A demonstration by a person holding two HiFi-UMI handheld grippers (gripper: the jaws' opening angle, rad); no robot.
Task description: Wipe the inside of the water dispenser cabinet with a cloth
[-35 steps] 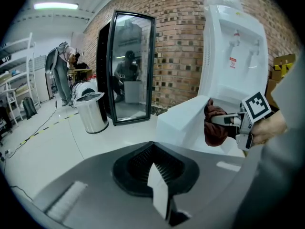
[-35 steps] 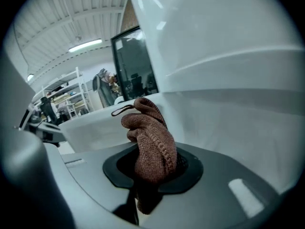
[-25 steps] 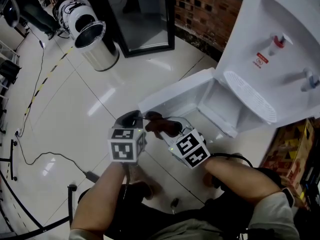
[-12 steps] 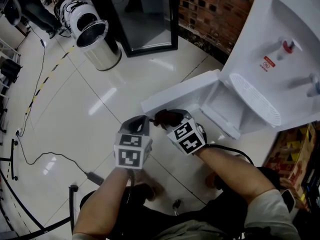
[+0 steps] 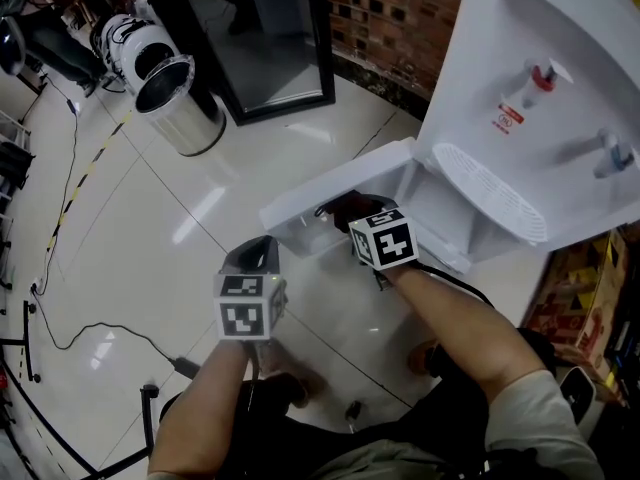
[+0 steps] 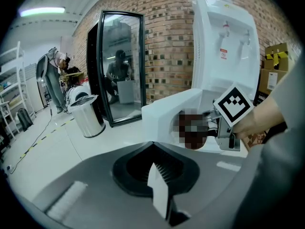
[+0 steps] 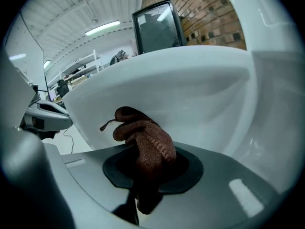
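right hand-held gripper [image 5: 348,211] grasps cloth [image 7: 143,142], open cabinet door [image 5: 330,183] just ahead; left hand-held gripper [image 5: 258,256] clenched, empty. Wiping likely barely begun.

The cloth [image 7: 145,144] is a chunky brown knit, ribbed and rough-looking. The water dispenser [image 5: 520,58] is smooth white plastic with a bit of gloss. Then the floor tiles [image 5: 140,238] are super shiny, the bin [image 5: 185,118] is polished metal, and the wall [image 5: 385,18] is rough matt brick.

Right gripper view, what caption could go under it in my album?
The right tool grips a bunched brown cloth in front of the water dispenser's open white door.
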